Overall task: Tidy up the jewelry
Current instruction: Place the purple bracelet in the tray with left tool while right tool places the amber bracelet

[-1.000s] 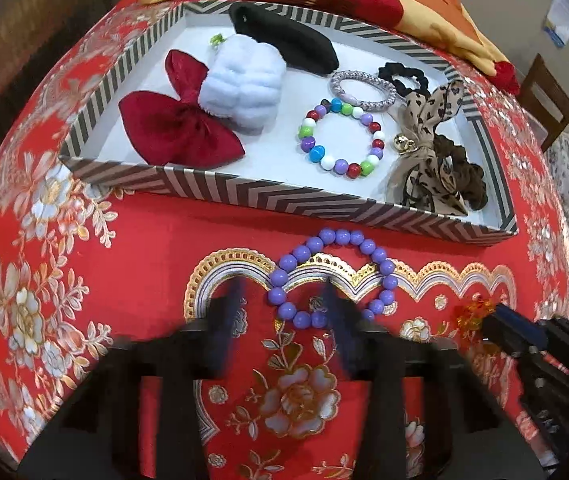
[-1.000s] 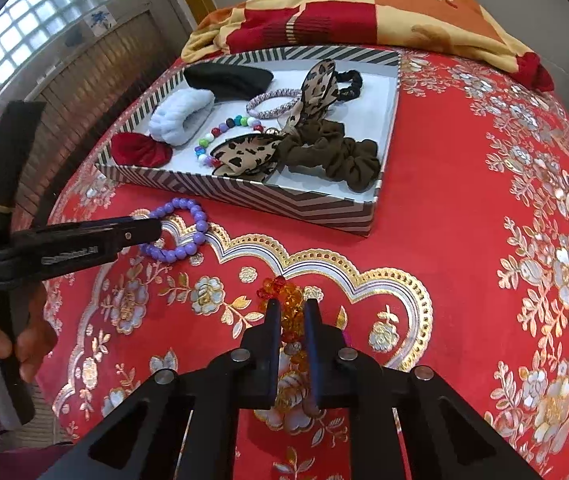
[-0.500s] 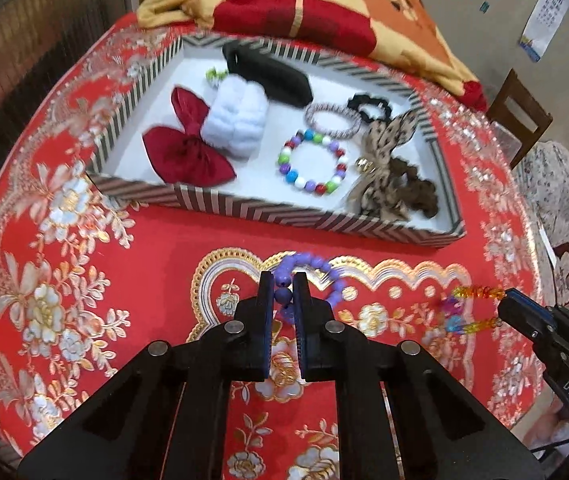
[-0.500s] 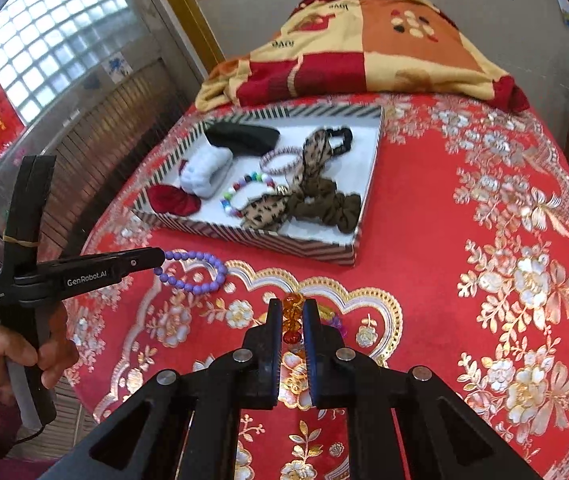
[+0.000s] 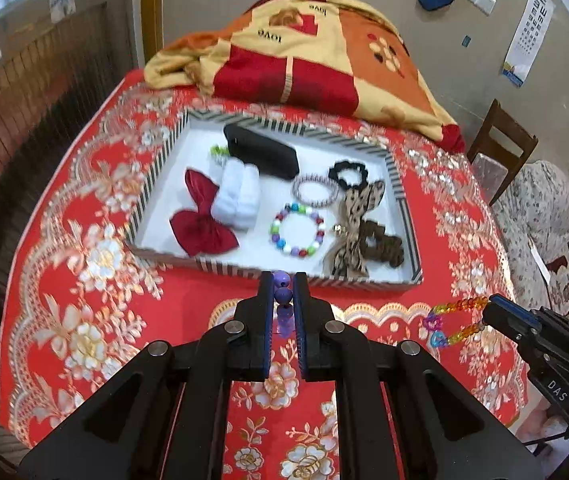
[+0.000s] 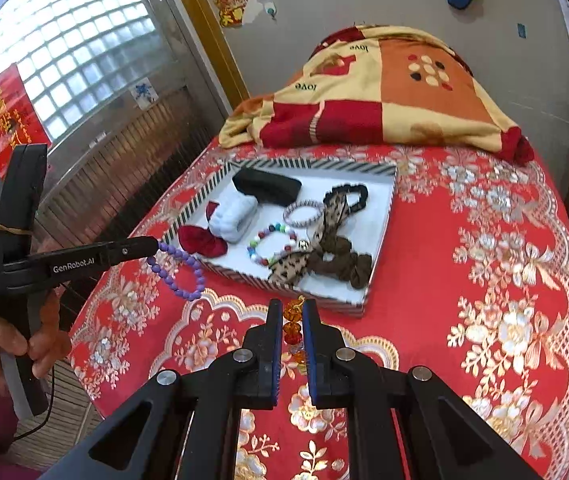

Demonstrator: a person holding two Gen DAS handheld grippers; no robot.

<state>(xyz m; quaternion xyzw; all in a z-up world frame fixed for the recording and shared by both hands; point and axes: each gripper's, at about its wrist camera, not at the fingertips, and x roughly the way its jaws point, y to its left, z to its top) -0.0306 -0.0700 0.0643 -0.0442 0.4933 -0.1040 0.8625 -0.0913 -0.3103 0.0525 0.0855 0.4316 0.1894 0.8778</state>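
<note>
since a second ago both bracelets have left the cloth and both claws have risen, so the table looks further below. nearest, the left gripper is clenched on the purple bead bracelet, which dangles in a loop clear of the red tablecloth. to its right, the right gripper is clenched on the orange bead bracelet, also hanging free. pinching one side lets each loop hang, likely for carrying over the rim. beyond them sits the striped tray: red bow and white scrunchie at left, multicolour bracelet in the middle, leopard and brown scrunchies at right, black case at the far side.
</note>
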